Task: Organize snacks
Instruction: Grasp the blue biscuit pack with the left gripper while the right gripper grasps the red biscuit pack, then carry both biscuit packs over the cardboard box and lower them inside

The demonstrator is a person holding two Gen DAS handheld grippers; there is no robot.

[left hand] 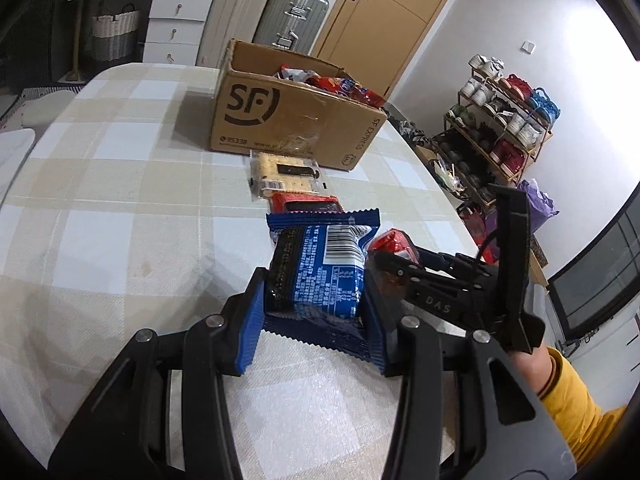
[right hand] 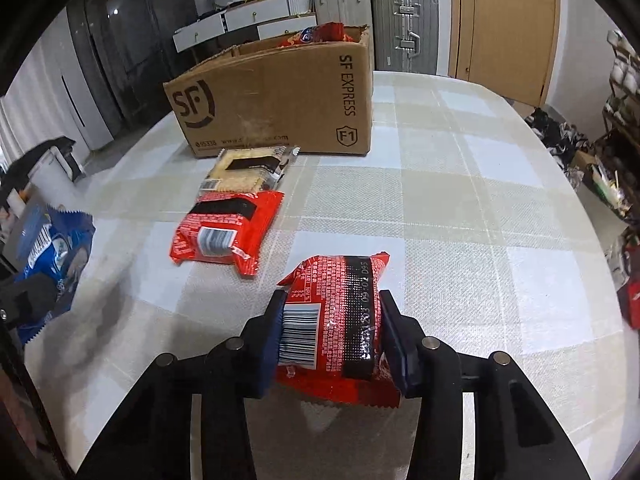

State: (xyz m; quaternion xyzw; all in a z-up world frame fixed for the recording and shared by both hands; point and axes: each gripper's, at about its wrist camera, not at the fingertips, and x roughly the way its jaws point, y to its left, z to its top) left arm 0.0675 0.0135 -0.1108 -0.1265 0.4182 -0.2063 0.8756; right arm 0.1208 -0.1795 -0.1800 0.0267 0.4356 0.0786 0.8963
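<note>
My left gripper (left hand: 316,292) is shut on a blue snack packet (left hand: 320,264), held just above the checked tablecloth (left hand: 120,200); the same blue packet (right hand: 52,248) shows at the left edge of the right wrist view. My right gripper (right hand: 332,320) is shut on a red snack packet (right hand: 340,300), its pads pressing on both sides. Beyond it a second red packet (right hand: 224,232) and a clear cracker packet (right hand: 248,170) lie in a row in front of the open SF cardboard box (right hand: 280,100). Several snacks fill the box (left hand: 288,120).
The table edge curves off on the right, with a shoe rack (left hand: 500,128) beyond it. Suitcases (right hand: 404,28), white drawers and a wooden door (right hand: 504,20) stand behind the table. A yellow sleeve (left hand: 576,400) is at the lower right.
</note>
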